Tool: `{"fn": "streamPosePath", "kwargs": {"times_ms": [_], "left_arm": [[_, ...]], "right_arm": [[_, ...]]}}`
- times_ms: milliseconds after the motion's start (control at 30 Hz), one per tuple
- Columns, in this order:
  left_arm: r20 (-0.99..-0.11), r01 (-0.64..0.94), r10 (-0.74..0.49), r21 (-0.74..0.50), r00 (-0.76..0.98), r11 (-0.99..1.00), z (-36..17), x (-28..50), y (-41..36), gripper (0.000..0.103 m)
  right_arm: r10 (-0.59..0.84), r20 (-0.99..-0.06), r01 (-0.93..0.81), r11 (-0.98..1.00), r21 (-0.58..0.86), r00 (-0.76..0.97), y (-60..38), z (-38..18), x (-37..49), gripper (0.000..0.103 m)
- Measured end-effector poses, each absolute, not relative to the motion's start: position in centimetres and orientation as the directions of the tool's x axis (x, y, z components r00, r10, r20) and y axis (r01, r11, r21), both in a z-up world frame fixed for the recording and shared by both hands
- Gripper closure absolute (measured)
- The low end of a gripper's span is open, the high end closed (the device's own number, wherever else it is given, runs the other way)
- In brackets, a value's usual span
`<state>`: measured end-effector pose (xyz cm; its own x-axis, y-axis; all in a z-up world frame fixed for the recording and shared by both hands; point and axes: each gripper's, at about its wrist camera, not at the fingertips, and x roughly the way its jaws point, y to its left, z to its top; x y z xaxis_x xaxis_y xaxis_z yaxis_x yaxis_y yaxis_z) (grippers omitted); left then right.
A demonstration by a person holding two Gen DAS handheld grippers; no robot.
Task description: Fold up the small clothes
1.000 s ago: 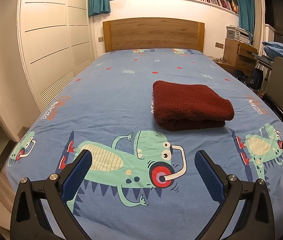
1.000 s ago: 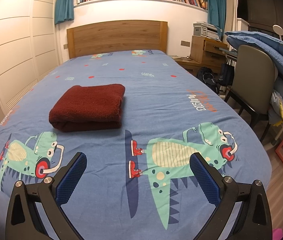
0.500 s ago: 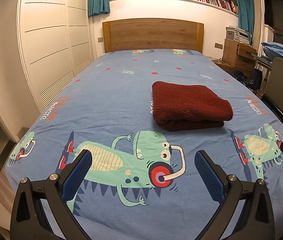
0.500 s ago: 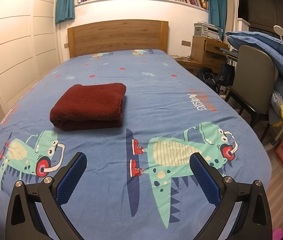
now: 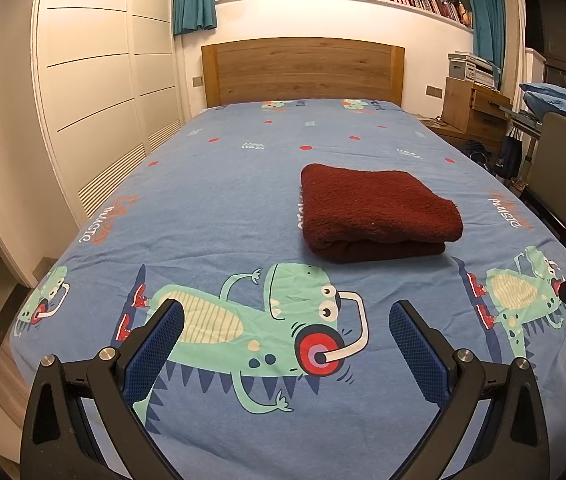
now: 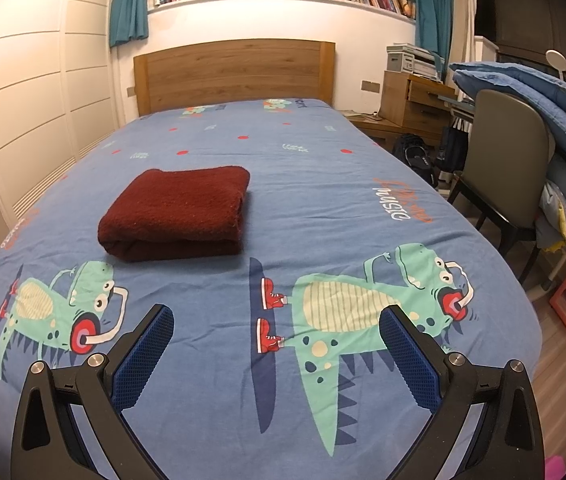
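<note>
Both tongs hang with their blue pads spread wide and nothing between them: the left gripper over the green dinosaur print near the foot of the bed, the right gripper over the neighbouring dinosaur, both well short of the cloth. Beyond them, near the middle of the blue sheet, lies the dark red garment, already a squared, several-layered bundle resting flat. It looks thick, fuzzy and soft, so it should be light, limp and easy to pinch, though the layers could slide apart if only the top one is caught. The best hold is probably at the two near corners, pads closing over the whole stack. Its rounded fold faces the tongs, and its long axis seems to run across the bed, though the fisheye makes that uncertain.
</note>
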<state>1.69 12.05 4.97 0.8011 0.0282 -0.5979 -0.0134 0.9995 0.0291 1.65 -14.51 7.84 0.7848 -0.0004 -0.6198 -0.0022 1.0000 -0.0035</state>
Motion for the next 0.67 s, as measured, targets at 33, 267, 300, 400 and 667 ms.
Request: {"fn": "streamPosePath", "kwargs": {"times_ms": [33,267,300,400,667], "left_arm": [[-0.598,-0.013,0.027,0.027,0.801,1.000,4.98,1.71,12.10,0.002],[-0.601,-0.015,0.028,0.026,0.798,1.000,4.93,1.89,12.20,0.002],[-0.603,-0.015,0.027,0.026,0.798,1.000,4.88,1.97,12.24,0.002],[-0.605,-0.016,0.028,0.025,0.796,1.000,4.82,1.98,12.32,0.002],[-0.610,-0.020,0.029,0.022,0.792,1.000,4.59,2.13,12.40,0.002]], "right_arm": [[-0.001,-0.620,-0.002,1.000,-0.003,0.785,-14.54,7.84,1.67,0.000],[0.000,-0.620,-0.002,1.000,-0.003,0.784,-14.59,7.86,1.72,0.000],[0.000,-0.620,-0.002,1.000,-0.003,0.784,-14.60,7.86,1.70,0.000],[0.000,-0.621,-0.002,1.000,-0.003,0.784,-14.60,7.86,1.71,0.000],[0.000,-0.621,-0.003,1.000,-0.003,0.784,-14.60,7.85,1.74,0.000]]}}
